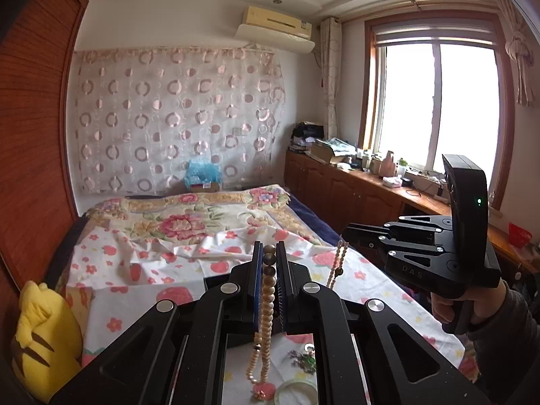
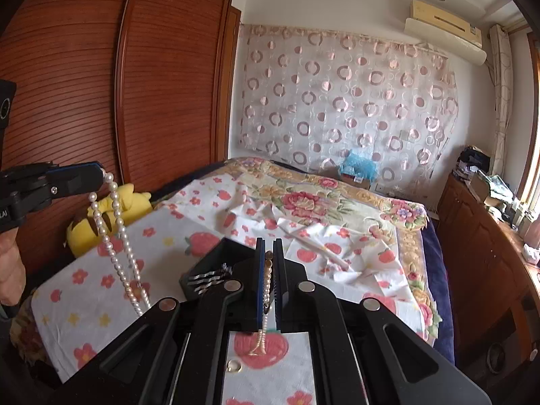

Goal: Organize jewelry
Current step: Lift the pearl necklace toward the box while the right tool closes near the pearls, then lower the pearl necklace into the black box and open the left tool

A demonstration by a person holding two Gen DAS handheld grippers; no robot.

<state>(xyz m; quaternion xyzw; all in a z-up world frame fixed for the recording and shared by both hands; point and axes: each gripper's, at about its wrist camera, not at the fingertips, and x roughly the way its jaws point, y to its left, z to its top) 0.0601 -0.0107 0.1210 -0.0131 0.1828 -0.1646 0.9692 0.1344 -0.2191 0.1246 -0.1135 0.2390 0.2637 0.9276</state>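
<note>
In the left wrist view my left gripper is shut on a cream pearl necklace. The necklace has brown beads at the top and hangs down to a pink pendant. The same gripper and its dangling pearls appear at the left of the right wrist view. My right gripper is shut on a thinner bead strand that hangs over the strawberry cloth. That gripper and its strand also show to the right in the left wrist view. Both are lifted above the bed.
A black box with silver pieces lies on the cloth, a small ring below it. Green-purple jewelry and a white round lid lie under the left gripper. A yellow plush toy sits left; wooden cabinets right.
</note>
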